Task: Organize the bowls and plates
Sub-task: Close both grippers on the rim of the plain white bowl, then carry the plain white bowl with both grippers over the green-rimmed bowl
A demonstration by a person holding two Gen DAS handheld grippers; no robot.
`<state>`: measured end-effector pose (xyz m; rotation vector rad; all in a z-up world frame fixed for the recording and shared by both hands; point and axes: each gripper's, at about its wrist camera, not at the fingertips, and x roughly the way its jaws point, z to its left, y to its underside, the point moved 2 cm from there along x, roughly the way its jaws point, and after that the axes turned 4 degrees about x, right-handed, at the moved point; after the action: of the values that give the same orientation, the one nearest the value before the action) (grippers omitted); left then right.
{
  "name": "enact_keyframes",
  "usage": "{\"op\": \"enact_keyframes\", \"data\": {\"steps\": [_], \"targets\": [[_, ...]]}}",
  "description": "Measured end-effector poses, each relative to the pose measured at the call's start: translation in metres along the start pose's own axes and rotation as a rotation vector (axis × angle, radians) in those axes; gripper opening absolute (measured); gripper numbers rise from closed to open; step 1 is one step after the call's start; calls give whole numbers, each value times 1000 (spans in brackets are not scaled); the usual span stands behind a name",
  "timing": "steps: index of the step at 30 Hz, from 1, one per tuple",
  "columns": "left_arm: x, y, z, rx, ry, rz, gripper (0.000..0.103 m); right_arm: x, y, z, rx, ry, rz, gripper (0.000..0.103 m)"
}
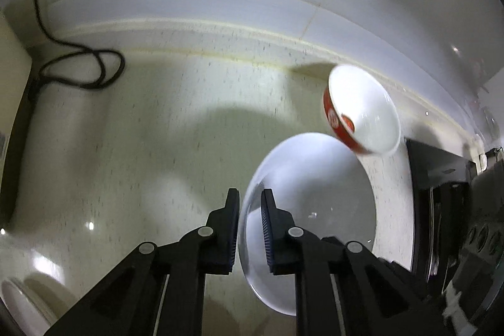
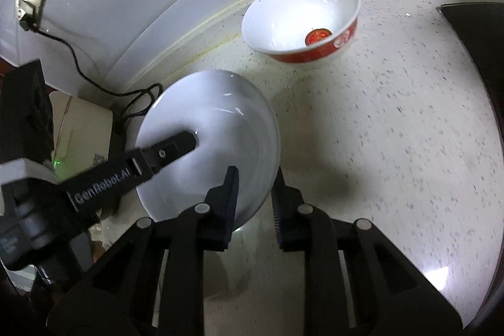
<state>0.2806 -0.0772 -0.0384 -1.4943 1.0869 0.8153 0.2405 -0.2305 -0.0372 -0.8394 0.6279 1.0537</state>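
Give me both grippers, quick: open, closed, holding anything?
Left gripper: closed on the white plate rim.
Right gripper: closed on the same plate's opposite rim.

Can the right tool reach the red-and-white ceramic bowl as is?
Probably not yet: the right tool is shut on the white round plate's rim. The red-and-white ceramic bowl stands apart, countertop between bare.

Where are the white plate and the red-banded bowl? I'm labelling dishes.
white plate [image 2: 220,115]: right wrist view, on its inner surface.
red-banded bowl [image 2: 299,5]: right wrist view, on its white inside wall.
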Motion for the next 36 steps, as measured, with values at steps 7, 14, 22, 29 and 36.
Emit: {"op": "enact_keyframes", "data": {"steps": [7, 14, 22, 29, 36], "targets": [[-15, 27, 0, 3, 5, -3, 15, -27, 23, -11, -23, -6, 3, 24], [-40, 42, -4, 11, 10, -50, 15, -46, 28, 4, -59, -12, -26, 24], [-69, 55, 4, 1, 6, -107, 15, -60, 39, 23, -110, -21, -46, 24], [-82, 65, 16, -31, 9, -136, 15, -60, 44, 38, -156, -31, -47, 24], [-93, 74, 27, -45, 1, -164, 15, -60, 51, 49, -186, -40, -37, 24]]}}
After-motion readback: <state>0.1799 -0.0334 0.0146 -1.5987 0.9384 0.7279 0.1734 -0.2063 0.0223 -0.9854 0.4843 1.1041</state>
